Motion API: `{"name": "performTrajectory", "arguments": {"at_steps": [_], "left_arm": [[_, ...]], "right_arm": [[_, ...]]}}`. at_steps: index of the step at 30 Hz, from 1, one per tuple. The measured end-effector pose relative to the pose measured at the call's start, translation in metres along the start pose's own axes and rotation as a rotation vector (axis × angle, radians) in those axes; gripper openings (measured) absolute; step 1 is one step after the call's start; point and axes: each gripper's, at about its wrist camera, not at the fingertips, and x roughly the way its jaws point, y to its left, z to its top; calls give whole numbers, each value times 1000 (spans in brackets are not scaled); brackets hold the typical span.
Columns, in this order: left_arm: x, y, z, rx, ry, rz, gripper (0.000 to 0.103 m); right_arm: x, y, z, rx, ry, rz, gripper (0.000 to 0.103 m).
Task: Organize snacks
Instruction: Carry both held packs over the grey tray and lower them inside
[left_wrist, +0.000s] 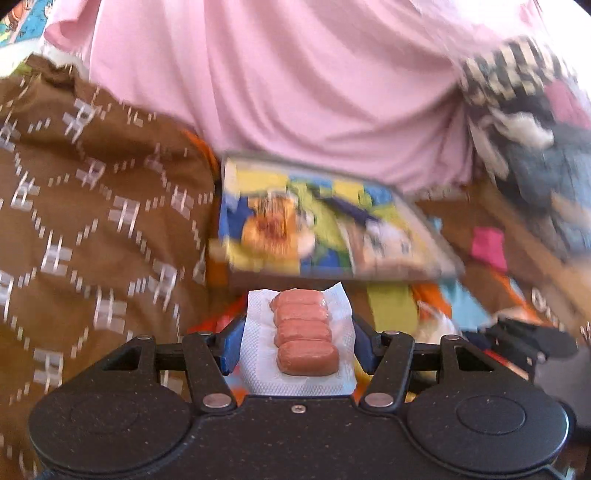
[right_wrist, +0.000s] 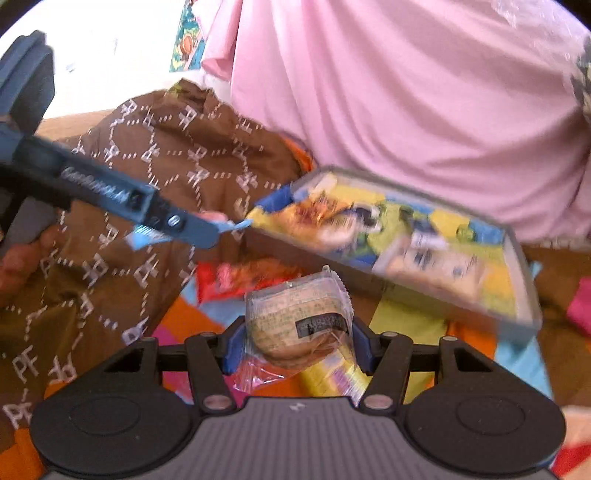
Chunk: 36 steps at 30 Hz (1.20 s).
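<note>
Gripping a sealed white pack of small sausages (left_wrist: 301, 332), the left gripper (left_wrist: 295, 339) has its blue jaws pressed against the pack's two long edges, low in the middle of the left wrist view. Four pinkish links lie in a row along the pack, whose far edge sticks out past the jaw tips.

Just beyond it, in the centre of the frame, sits a shallow tray (left_wrist: 424, 229) with a bright cartoon print and a thin grey rim. Its near edge runs close to the pack's tip, with only a narrow strip of colourful patchwork cloth (left_wrist: 391, 310) between them. A person's brown patterned garment (left_wrist: 92, 203) fills the left side, and a pink cloth (left_wrist: 295, 92) hangs over the top, touching the tray's far edge.

In the right wrist view the right gripper (right_wrist: 297, 343) clamps a wrapped round bun (right_wrist: 295, 325) in clear crinkled film, its jaws shut on the wrapper's sides, low centre. The same tray (right_wrist: 517, 258) tilts across the right middle; its near rim lies just past the bun. The other gripper reaches in from the upper left, tips near the tray's left corner. A red packet (right_wrist: 236, 277) lies on the cloth between bun and brown garment. Free room is tight: fabric on the left, tray on the right. Motion blur softens most edges.
</note>
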Motion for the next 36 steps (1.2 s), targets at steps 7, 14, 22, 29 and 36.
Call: {"name": "performTrajectory", "arguments": {"at_steps": [7, 14, 22, 29, 36], "left_arm": [[40, -13, 58, 5, -100, 26, 61], [93, -13, 88, -24, -58, 133, 61], [121, -6, 92, 15, -8, 190, 61], [138, -7, 88, 8, 30, 186, 61], [144, -6, 88, 6, 62, 186, 62]], "right_arm": [[19, -40, 36, 69, -59, -49, 62], [62, -64, 55, 72, -74, -107, 63], [96, -68, 49, 97, -44, -112, 63], [104, -64, 45, 88, -27, -105, 63], [111, -65, 41, 104, 3, -97, 65]]}}
